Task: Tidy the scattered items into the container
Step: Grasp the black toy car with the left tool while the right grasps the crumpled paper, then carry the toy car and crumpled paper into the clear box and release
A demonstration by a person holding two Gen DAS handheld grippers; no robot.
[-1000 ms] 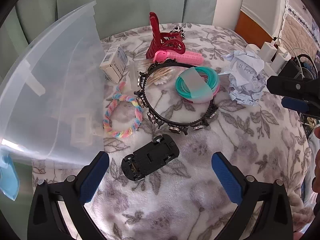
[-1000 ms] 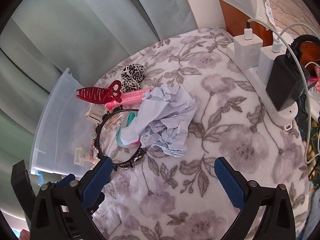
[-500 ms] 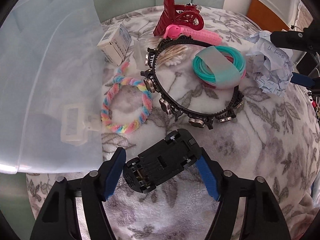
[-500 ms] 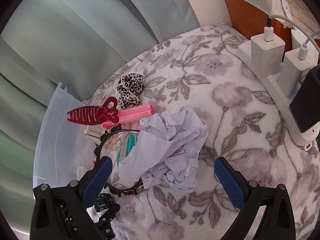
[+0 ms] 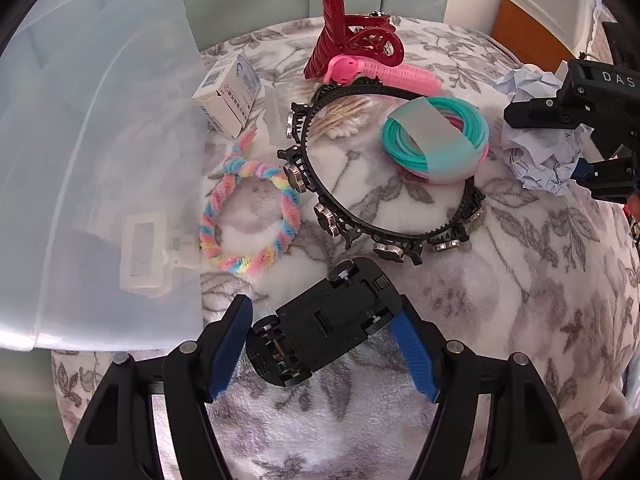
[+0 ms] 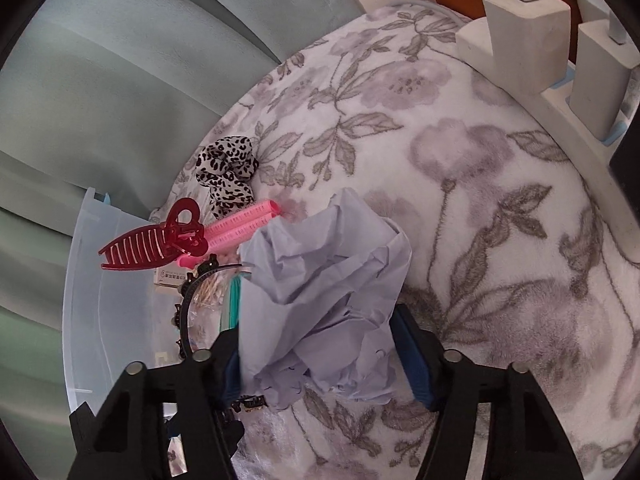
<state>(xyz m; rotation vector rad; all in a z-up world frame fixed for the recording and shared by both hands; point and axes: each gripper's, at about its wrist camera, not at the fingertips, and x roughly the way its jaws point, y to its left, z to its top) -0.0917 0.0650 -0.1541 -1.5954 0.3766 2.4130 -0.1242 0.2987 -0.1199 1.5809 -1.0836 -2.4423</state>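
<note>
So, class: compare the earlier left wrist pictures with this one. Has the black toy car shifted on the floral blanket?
No. The black toy car keeps its spot beside the black headband; only the left hand-held gripper has closed in around it.

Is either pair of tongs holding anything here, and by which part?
Left tongs clamp the overturned toy car across its ends. Right tongs are closing around the crumpled paper's lower sides.

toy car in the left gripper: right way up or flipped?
Flipped. The toy car lies on the blanket with its black underside and axles facing up, wheels in the air, between the left gripper pads.
</note>
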